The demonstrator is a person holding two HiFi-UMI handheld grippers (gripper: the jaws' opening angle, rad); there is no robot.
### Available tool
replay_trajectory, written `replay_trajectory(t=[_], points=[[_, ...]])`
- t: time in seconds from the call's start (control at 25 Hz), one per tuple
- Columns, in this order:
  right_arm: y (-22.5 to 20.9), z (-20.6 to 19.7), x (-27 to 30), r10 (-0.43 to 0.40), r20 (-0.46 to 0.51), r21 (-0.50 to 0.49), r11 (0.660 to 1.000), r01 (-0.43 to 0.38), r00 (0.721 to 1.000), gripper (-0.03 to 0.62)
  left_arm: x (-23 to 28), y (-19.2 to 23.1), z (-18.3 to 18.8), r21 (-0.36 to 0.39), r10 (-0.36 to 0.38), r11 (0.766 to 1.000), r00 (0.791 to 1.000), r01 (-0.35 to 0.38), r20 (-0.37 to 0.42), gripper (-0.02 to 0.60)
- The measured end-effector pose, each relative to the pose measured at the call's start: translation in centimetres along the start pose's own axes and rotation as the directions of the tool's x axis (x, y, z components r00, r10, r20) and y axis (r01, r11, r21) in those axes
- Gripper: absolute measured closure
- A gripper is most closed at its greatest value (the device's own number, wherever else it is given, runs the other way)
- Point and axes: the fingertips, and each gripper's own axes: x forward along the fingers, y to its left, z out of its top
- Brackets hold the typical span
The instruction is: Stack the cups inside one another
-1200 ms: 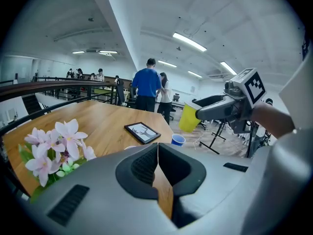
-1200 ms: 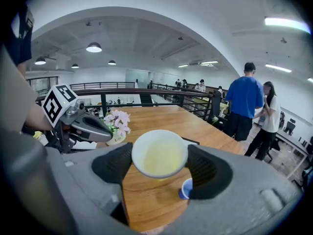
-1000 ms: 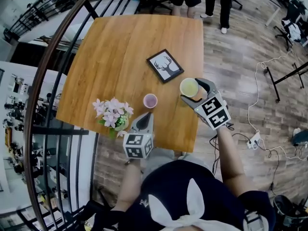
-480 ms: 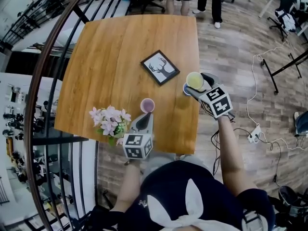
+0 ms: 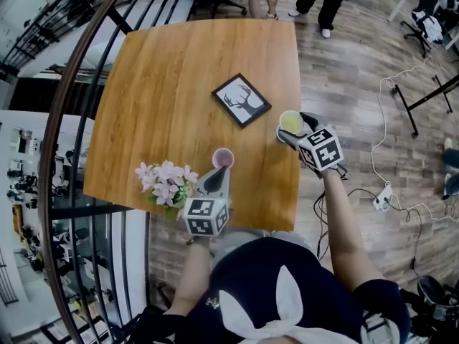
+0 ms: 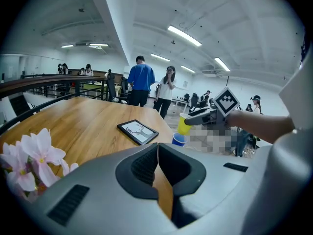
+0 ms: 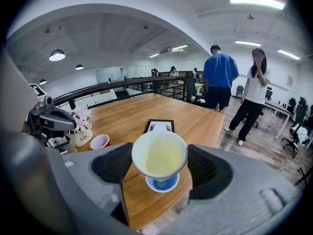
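My right gripper (image 7: pixel 159 164) is shut on a yellow cup (image 7: pixel 159 155), gripping it by its sides. It holds the cup upright just above a blue cup (image 7: pixel 162 182) that stands near the table's right edge. In the head view the yellow cup (image 5: pixel 291 122) covers nearly all of the blue one. A pink cup (image 5: pixel 223 158) stands on the table just beyond my left gripper (image 5: pixel 215 181), whose jaws are shut together on nothing. The left gripper view shows the yellow cup (image 6: pixel 184 124) over the blue cup (image 6: pixel 179 139), while the pink cup is hidden below the jaws.
A black picture frame (image 5: pixel 242 99) with a deer print lies mid-table. A small vase of pink flowers (image 5: pixel 166 178) stands at the near left, close to my left gripper. The wooden table (image 5: pixel 172 70) ends right beside the blue cup. People stand beyond the far edge.
My right gripper has carried the yellow cup a little toward the table's right edge, so it now sits over the blue cup. The left gripper has stayed where it was.
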Motion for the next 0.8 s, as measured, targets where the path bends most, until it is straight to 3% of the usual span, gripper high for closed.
replay_trajectory(t=[0.8], points=[[-0.6,-4.8,3.5,0.059,-0.082,0.124,0.991,-0.049,0.995,0.233,-0.3,1.9,0.2,-0.028,0.035,0.999,0.999,-0.035,-0.003,0.561]])
